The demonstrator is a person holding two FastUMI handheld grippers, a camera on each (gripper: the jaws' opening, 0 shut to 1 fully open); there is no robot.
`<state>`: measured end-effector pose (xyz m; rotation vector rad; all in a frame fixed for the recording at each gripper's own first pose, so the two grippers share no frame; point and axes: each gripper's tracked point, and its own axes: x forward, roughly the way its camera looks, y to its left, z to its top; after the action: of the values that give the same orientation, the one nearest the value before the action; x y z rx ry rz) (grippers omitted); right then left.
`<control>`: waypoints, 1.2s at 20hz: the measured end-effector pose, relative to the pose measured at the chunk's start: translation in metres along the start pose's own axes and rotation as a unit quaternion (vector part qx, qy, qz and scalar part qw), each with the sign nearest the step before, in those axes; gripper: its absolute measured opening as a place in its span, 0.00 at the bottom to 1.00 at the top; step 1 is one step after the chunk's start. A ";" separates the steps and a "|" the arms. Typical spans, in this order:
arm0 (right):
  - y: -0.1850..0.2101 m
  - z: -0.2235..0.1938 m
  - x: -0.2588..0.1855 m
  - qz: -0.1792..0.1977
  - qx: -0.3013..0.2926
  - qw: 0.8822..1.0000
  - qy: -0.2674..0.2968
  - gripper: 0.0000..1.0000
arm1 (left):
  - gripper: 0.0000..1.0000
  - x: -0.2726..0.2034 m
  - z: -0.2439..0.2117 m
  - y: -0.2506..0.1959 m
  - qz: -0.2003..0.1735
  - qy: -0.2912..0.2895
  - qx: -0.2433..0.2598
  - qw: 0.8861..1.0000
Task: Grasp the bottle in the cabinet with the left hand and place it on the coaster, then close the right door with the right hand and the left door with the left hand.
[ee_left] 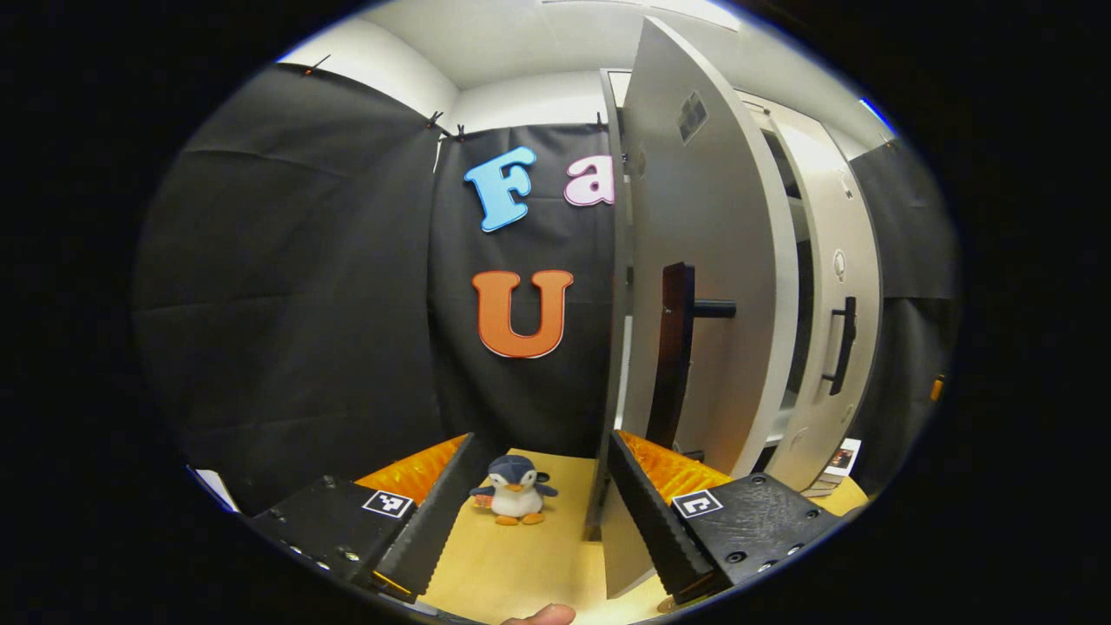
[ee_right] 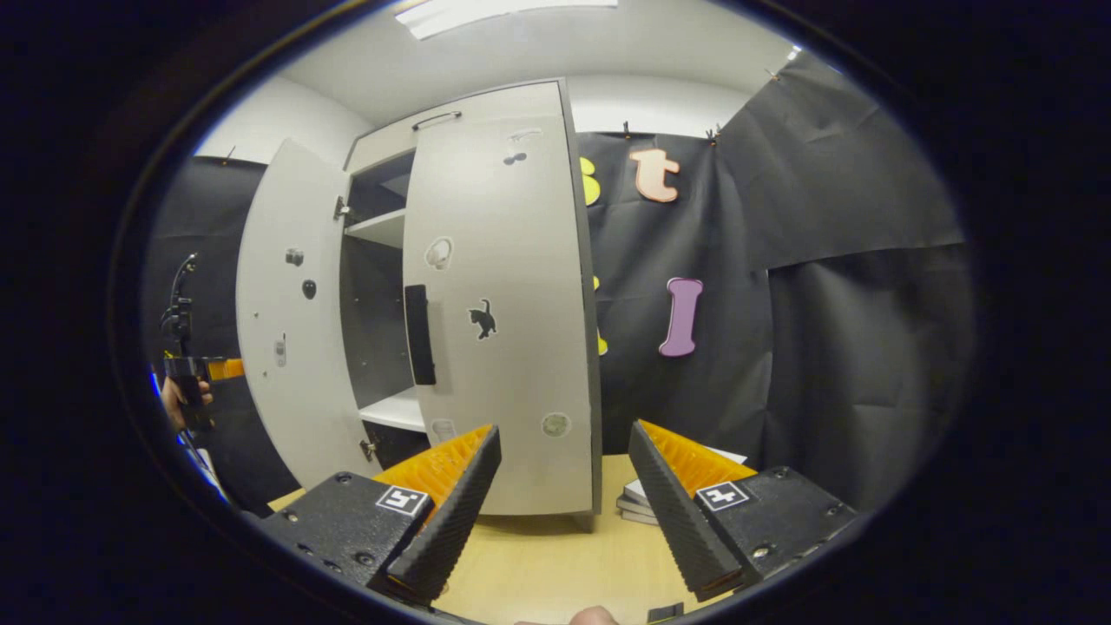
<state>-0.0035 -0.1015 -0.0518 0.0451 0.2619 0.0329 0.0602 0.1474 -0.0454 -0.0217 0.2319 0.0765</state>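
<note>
Both grippers' fingers spread empty over the tan table (ee_right: 538, 564); cabinet (ee_right: 382, 304) doors ajar.

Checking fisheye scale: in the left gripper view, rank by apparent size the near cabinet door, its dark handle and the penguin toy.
1. near cabinet door
2. dark handle
3. penguin toy; nearness may distort this.

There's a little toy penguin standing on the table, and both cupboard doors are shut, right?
Not quite. The toy penguin does stand on the table, but the doors are open: the right gripper view shows the left door swung wide and the right door ajar.
</note>
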 end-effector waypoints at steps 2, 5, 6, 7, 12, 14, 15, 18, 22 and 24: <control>-0.007 -0.001 -0.003 -0.003 0.004 1.000 0.000 0.93 | 0.93 0.000 -0.001 -0.010 -0.005 -0.002 -0.001 1.000; -0.020 -0.001 -0.004 -0.009 0.006 1.000 0.001 0.93 | 0.93 -0.002 -0.001 -0.023 -0.005 -0.007 -0.005 1.000; -0.024 -0.002 -0.004 -0.011 0.008 1.000 0.002 0.93 | 0.93 -0.003 -0.002 -0.028 -0.006 -0.006 -0.008 1.000; -0.030 -0.002 -0.004 -0.014 0.011 1.000 0.003 0.93 | 0.93 -0.002 -0.002 -0.032 -0.007 -0.006 -0.011 1.000; -0.043 0.000 -0.011 -0.023 0.013 1.000 -0.001 0.98 | 0.93 0.000 -0.004 -0.064 -0.036 -0.004 -0.027 0.999; -0.048 -0.001 -0.016 -0.028 0.012 1.000 -0.002 0.98 | 0.93 0.004 -0.007 -0.081 -0.053 0.001 -0.044 0.998; -0.052 -0.003 -0.018 -0.031 0.013 0.999 -0.001 0.93 | 0.93 0.004 -0.008 -0.087 -0.060 0.004 -0.050 0.997; -0.067 -0.003 -0.026 -0.044 0.012 0.999 -0.001 0.98 | 0.94 0.014 -0.009 -0.110 -0.077 0.007 -0.039 0.996; -0.082 -0.003 -0.036 -0.058 0.018 0.998 -0.003 0.92 | 0.94 0.026 -0.011 -0.147 -0.109 0.008 -0.002 0.994; -0.088 -0.003 -0.040 -0.064 0.013 0.998 -0.002 0.97 | 0.94 0.037 -0.010 -0.159 -0.116 0.004 0.027 0.993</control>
<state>-0.0407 -0.1908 -0.0486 0.0553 0.2601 -0.0972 0.1067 -0.0088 -0.0613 0.0046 0.2375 -0.1610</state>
